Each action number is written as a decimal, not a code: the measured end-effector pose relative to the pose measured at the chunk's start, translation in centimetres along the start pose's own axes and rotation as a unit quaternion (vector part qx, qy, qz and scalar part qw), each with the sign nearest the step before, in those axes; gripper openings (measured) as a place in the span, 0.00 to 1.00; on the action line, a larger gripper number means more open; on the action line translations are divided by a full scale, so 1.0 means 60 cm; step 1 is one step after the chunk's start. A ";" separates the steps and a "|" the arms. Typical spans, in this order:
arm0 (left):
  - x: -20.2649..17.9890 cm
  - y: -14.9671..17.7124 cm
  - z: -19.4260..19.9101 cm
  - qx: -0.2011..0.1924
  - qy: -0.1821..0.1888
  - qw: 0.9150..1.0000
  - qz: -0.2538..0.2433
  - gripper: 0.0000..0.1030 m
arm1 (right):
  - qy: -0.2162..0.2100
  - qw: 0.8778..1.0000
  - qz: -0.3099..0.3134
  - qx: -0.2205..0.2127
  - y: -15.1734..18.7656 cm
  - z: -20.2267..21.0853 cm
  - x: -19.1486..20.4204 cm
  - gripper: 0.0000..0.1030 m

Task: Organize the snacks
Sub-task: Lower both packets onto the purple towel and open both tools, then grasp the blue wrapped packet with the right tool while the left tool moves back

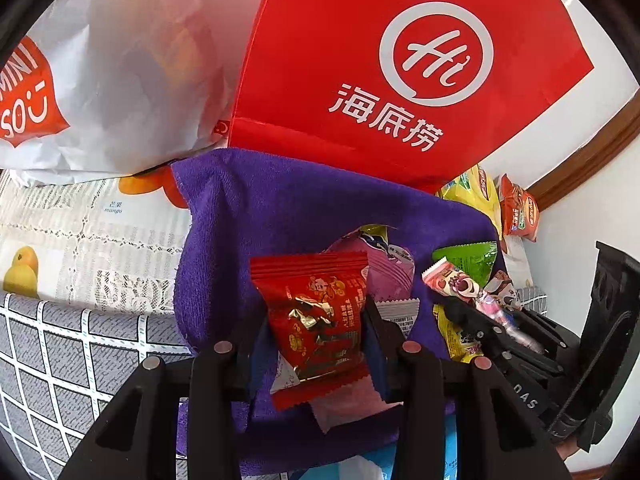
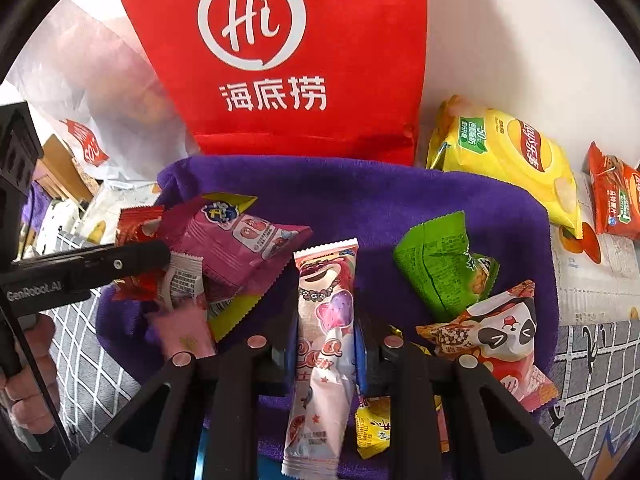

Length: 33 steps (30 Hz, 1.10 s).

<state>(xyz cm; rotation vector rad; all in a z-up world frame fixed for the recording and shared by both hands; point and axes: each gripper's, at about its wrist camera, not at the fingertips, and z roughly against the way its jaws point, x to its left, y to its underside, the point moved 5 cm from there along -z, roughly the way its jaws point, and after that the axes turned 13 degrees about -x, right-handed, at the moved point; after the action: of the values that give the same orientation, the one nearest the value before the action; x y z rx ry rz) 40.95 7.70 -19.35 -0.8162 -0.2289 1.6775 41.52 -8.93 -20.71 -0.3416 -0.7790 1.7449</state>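
In the left wrist view my left gripper (image 1: pixel 316 336) is shut on a red foil snack packet (image 1: pixel 316 312), held just above a purple towel (image 1: pixel 248 216). The right wrist view shows my right gripper (image 2: pixel 325 340) shut on a long pink-and-white bear candy stick (image 2: pixel 324 320) over the same towel (image 2: pixel 380 196). Loose on the towel lie a magenta packet (image 2: pixel 244 240), a green packet (image 2: pixel 440 264), a panda packet (image 2: pixel 500 332) and a small yellow packet (image 2: pixel 372 428). The left gripper also shows side-on at the left (image 2: pixel 160 256).
A red fabric bag (image 2: pixel 280 60) stands upright behind the towel against a white wall. A white plastic bag (image 1: pixel 112 80) lies to its left. A yellow chips bag (image 2: pixel 508 156) and an orange-red packet (image 2: pixel 616 196) rest at the right. A grey grid-patterned cover (image 1: pixel 60 352) lies below.
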 end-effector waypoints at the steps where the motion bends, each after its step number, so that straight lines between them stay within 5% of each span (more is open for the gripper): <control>1: 0.002 -0.001 0.001 0.000 0.000 1.000 0.001 0.38 | -0.002 1.000 -0.002 -0.004 -0.003 0.003 -0.001 0.23; 5: 0.004 -0.005 0.003 0.000 -0.002 1.000 -0.004 0.40 | -0.013 1.000 -0.002 -0.023 -0.015 0.025 0.001 0.40; 10: 0.010 -0.016 0.019 -0.014 -0.008 1.000 -0.009 0.55 | -0.018 0.999 0.008 -0.047 -0.032 0.059 0.008 0.41; 20: 0.006 -0.039 0.079 -0.047 0.010 0.999 -0.011 0.60 | -0.007 0.995 0.009 -0.094 -0.053 0.141 0.011 0.41; 33: -0.076 -0.028 0.174 -0.086 0.012 0.993 -0.083 0.60 | 0.039 0.997 0.001 -0.073 0.071 0.257 0.013 0.41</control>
<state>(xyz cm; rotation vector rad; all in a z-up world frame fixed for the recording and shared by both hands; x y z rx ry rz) 36.03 6.85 -8.95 -0.9205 -0.4175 1.5055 29.00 -13.83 -11.99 -0.5059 -0.8518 1.6707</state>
